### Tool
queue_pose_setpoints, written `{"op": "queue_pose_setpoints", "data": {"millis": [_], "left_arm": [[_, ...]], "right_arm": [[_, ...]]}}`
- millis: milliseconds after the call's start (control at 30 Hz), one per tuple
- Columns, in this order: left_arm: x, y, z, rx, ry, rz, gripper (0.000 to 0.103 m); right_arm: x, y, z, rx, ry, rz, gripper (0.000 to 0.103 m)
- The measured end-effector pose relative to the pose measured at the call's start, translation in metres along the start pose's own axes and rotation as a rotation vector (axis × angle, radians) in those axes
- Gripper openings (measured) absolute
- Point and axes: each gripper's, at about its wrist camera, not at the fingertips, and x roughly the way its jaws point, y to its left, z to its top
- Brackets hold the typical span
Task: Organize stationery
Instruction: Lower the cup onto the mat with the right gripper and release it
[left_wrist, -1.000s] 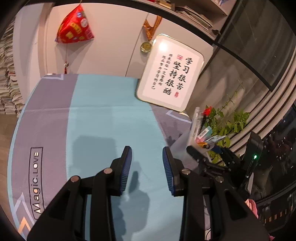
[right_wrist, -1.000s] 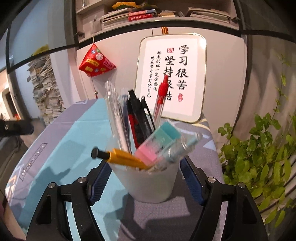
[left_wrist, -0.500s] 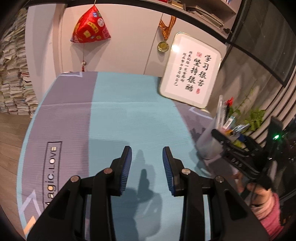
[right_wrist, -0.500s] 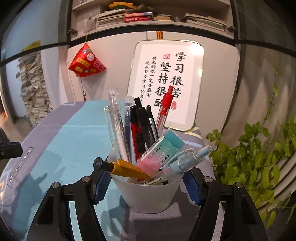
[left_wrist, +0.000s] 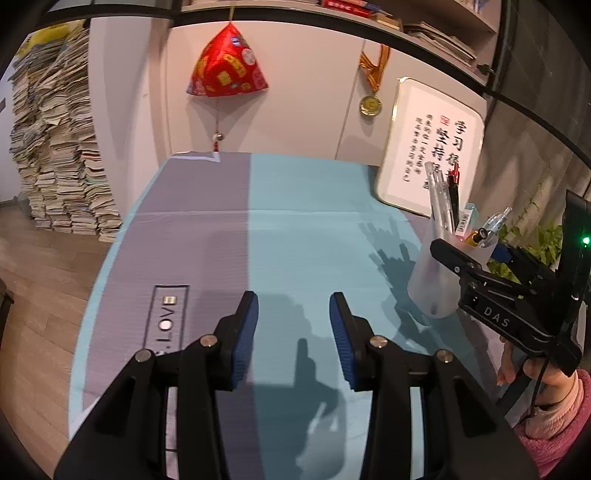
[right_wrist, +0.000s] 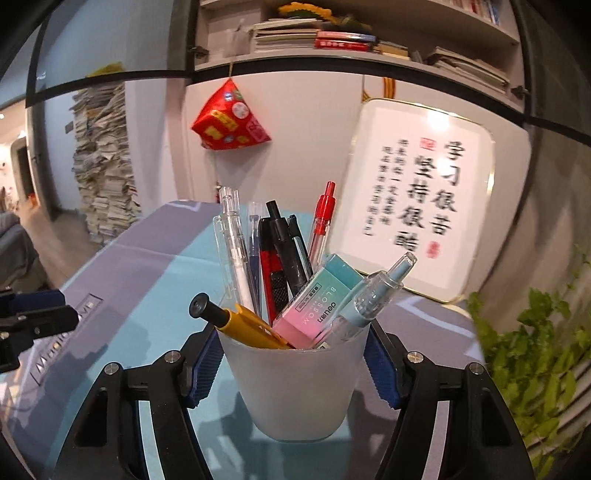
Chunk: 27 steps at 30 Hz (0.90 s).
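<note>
We see a table (left_wrist: 303, 206) under a teal-and-grey mat, with paper stacks (left_wrist: 59, 155) beside it. Our right tool (right_wrist: 293, 363) pinches the frosted pen cup (right_wrist: 299, 391), jaws just closing. Our left tool (left_wrist: 293, 334) hangs spread and empty, jaws just widening, left of the cup.

Both grippers have black plastic frames with silver screws. The fingers (left_wrist: 244, 339) carry ribbed blue pads. The right gripper (left_wrist: 506, 306) shows white letters "DAS" and a green light. The sleeve (left_wrist: 554, 421) is pink fleece.
</note>
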Motion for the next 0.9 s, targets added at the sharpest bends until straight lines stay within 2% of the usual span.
{"op": "queue_pose_setpoints", "data": {"millis": [200, 400, 467, 633, 733, 900], "left_arm": [[-0.009, 0.019, 0.000, -0.038, -0.027, 0.035, 0.038], [-0.013, 0.035, -0.004, -0.073, -0.028, 0.077, 0.038], [-0.014, 0.036, -0.004, -0.071, -0.030, 0.084, 0.039], [-0.010, 0.031, -0.005, -0.063, -0.020, 0.069, 0.040], [-0.008, 0.024, -0.005, -0.047, -0.016, 0.052, 0.040], [-0.010, 0.011, -0.006, -0.027, -0.013, 0.041, 0.046]], "right_arm": [[0.029, 0.021, 0.020, 0.008, -0.020, 0.038, 0.070], [0.067, 0.044, 0.032, 0.024, -0.022, 0.015, 0.070], [0.068, 0.046, 0.032, 0.043, -0.036, -0.003, 0.070], [0.057, 0.042, 0.024, 0.064, 0.005, 0.005, 0.071], [0.048, 0.045, 0.017, 0.025, 0.017, -0.005, 0.071], [0.041, 0.048, 0.017, -0.009, 0.051, -0.012, 0.072]]}}
